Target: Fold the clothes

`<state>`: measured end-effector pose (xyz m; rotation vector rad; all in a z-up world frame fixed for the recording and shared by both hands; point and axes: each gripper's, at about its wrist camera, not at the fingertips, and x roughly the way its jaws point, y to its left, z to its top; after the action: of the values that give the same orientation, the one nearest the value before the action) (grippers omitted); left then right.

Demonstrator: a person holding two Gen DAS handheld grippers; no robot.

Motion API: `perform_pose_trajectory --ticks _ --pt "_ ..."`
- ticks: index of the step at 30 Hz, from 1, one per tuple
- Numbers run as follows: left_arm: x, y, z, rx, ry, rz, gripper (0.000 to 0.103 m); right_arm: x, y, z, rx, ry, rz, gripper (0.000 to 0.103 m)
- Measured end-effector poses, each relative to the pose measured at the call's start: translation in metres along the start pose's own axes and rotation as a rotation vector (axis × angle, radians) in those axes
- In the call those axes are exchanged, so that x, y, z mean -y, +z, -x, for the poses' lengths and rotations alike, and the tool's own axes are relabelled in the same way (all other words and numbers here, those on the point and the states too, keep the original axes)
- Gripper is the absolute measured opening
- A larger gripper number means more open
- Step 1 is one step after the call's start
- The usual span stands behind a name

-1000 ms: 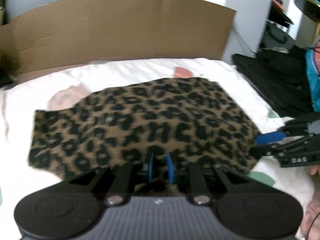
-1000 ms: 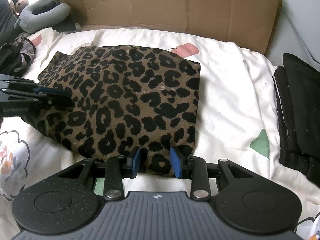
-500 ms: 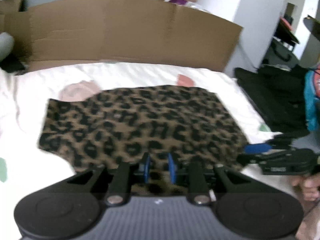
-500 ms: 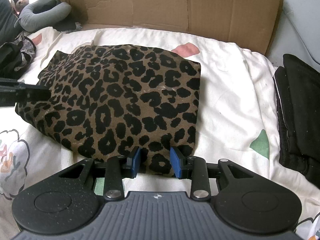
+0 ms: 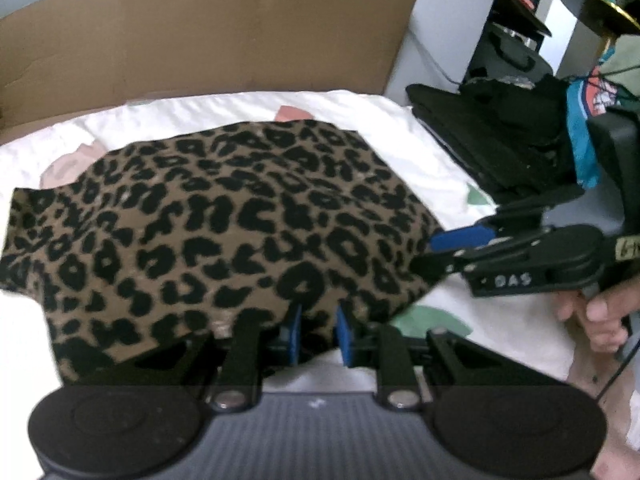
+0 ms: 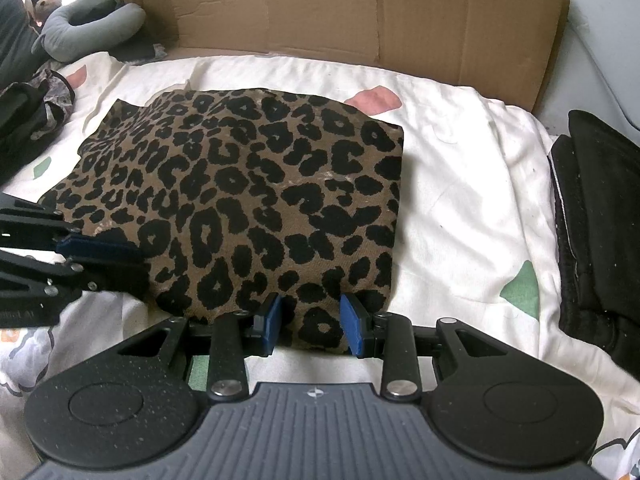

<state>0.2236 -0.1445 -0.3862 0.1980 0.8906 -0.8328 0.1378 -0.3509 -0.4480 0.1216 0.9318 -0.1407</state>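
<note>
A folded leopard-print garment (image 5: 208,216) (image 6: 256,200) lies on a white patterned bed sheet (image 6: 460,208). My left gripper (image 5: 318,334) grips the garment's near edge at its near left corner, blue pads pinching the fabric. It also shows in the right wrist view (image 6: 104,256) at the left. My right gripper (image 6: 312,326) is shut on the garment's near right edge. It also shows in the left wrist view (image 5: 448,246) at the garment's right corner, held by a hand.
A cardboard sheet (image 6: 360,16) stands along the far side of the bed. Folded black clothes (image 6: 600,216) (image 5: 500,144) lie to the right. A grey pillow (image 6: 92,30) and dark clothing (image 6: 28,120) sit at the far left.
My left gripper has swung and shifted along the garment's near edge; the garment's left side has been drawn in. The right gripper keeps its hold and has barely moved.
</note>
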Motion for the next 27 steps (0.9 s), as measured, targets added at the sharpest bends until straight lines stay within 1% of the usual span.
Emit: perform_pose_trajectory --ticks 1,6,8,16,18,23,25,26,27 --pt "-0.004 -0.002 0.003 -0.002 0.014 -0.008 0.021 0.0 0.0 0.0 0.0 0.001 0.0 0.039" --pt "-0.031 -0.006 0.014 -0.011 0.064 0.052 0.02 0.001 0.0 0.0 0.001 0.008 0.001 0.039" --pt "-0.038 -0.009 0.018 -0.011 0.087 0.056 0.02 0.001 0.0 0.0 0.001 0.008 0.002 0.039" --pt "-0.063 -0.019 0.039 -0.009 0.13 0.116 0.02 0.002 0.0 0.0 0.0 0.007 0.004 0.039" --pt "-0.07 -0.022 0.043 -0.007 0.139 0.143 0.018 0.002 0.0 0.0 0.0 0.006 0.004 0.039" --pt "-0.079 -0.026 0.051 -0.012 0.173 0.166 0.017 0.002 0.001 -0.001 -0.005 0.006 0.002 0.039" --pt "-0.08 -0.027 0.055 -0.018 0.188 0.175 0.021 0.002 0.003 0.0 -0.012 0.006 -0.001 0.039" --pt "-0.081 -0.028 0.057 -0.02 0.195 0.18 0.029 0.002 0.004 0.001 -0.016 0.004 0.003 0.039" --pt "-0.082 -0.029 0.06 -0.02 0.199 0.184 0.032 0.001 0.006 0.002 -0.02 0.003 0.007 0.039"
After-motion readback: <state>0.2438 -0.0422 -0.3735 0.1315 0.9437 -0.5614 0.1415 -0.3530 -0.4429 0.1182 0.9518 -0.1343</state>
